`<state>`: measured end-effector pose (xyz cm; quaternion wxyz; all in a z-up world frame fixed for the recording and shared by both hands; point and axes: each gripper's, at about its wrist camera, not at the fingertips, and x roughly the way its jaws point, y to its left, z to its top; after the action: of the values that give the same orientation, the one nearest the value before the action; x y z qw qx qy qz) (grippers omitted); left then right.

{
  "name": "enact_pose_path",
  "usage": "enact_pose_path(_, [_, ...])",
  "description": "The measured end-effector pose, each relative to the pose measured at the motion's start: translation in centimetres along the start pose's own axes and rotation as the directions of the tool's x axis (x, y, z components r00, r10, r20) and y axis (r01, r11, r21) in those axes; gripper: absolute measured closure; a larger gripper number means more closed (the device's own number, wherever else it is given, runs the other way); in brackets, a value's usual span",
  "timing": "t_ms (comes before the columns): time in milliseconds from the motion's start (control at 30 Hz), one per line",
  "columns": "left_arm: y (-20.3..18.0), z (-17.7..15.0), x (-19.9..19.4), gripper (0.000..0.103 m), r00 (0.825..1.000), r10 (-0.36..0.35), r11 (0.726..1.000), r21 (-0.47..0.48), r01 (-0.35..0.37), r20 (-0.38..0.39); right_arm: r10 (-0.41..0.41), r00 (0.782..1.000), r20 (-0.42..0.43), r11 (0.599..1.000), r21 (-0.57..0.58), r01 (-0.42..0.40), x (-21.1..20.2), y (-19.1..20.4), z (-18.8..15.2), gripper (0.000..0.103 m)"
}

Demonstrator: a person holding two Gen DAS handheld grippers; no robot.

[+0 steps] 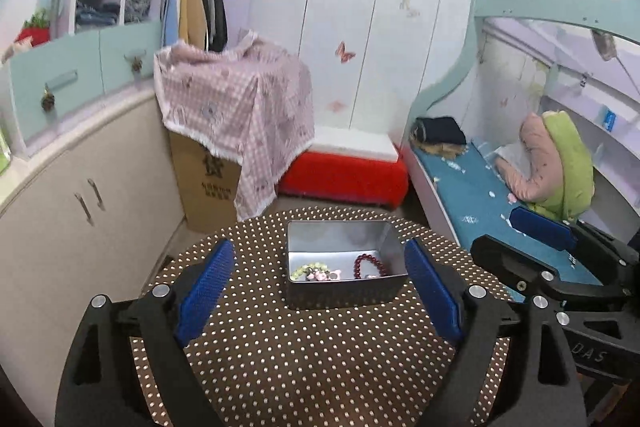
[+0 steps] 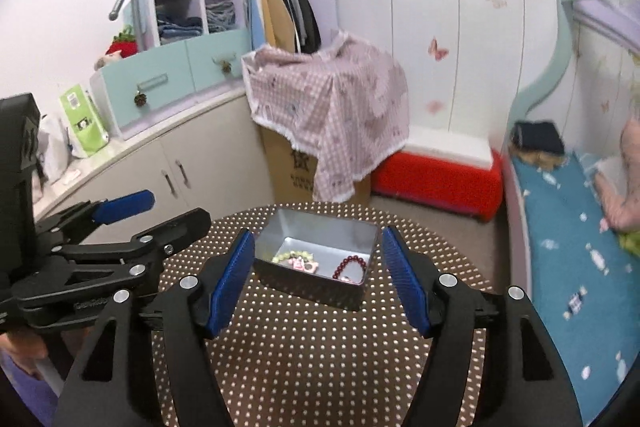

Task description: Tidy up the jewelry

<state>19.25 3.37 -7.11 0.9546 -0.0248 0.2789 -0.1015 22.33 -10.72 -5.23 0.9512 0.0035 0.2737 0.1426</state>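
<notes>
An open metal tin (image 1: 394, 247) stands on the round brown dotted table (image 1: 280, 359). Inside lie a dark red bead bracelet (image 1: 370, 265), a pale green bead bracelet (image 1: 303, 269) and a pink trinket (image 1: 326, 275). My left gripper (image 1: 318, 293) is open and empty, just in front of the tin. In the right wrist view the tin (image 2: 280, 227) holds the same red bracelet (image 2: 350, 267) and green bracelet (image 2: 290, 255). My right gripper (image 2: 318, 281) is open and empty, its pads either side of the tin's near wall.
A cloth-covered cardboard box (image 1: 212, 179) and a red bench (image 1: 344, 179) stand beyond the table. Beige cabinets (image 1: 80, 211) run along the left. A bed with a blue sheet (image 1: 480, 195) is on the right. The other gripper shows at each view's edge (image 1: 560, 267).
</notes>
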Motion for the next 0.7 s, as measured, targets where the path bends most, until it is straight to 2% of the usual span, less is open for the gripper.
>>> enact_pose_path(267, [-2.3, -0.6, -7.6, 0.018, 0.986, 0.064, 0.997, 0.033, -0.070, 0.153, -0.047, 0.993, 0.110, 0.999, -0.022, 0.050, -7.8, 2.0, -0.7, 0.034])
enact_pose_path(433, [-3.6, -1.3, -11.3, 0.018, 0.967, 0.082, 0.994, 0.056, -0.099, 0.240, -0.093, 0.979, 0.180, 0.994, -0.037, 0.101, -12.0, 3.0, -1.3, 0.030])
enact_pose_path(700, [-5.2, -2.0, -16.1, 0.018, 0.932, 0.084, 0.991, 0.072, -0.116, 0.353, -0.100, 0.959, 0.264, 0.992, -0.043, 0.115, -16.9, 4.2, -1.6, 0.029])
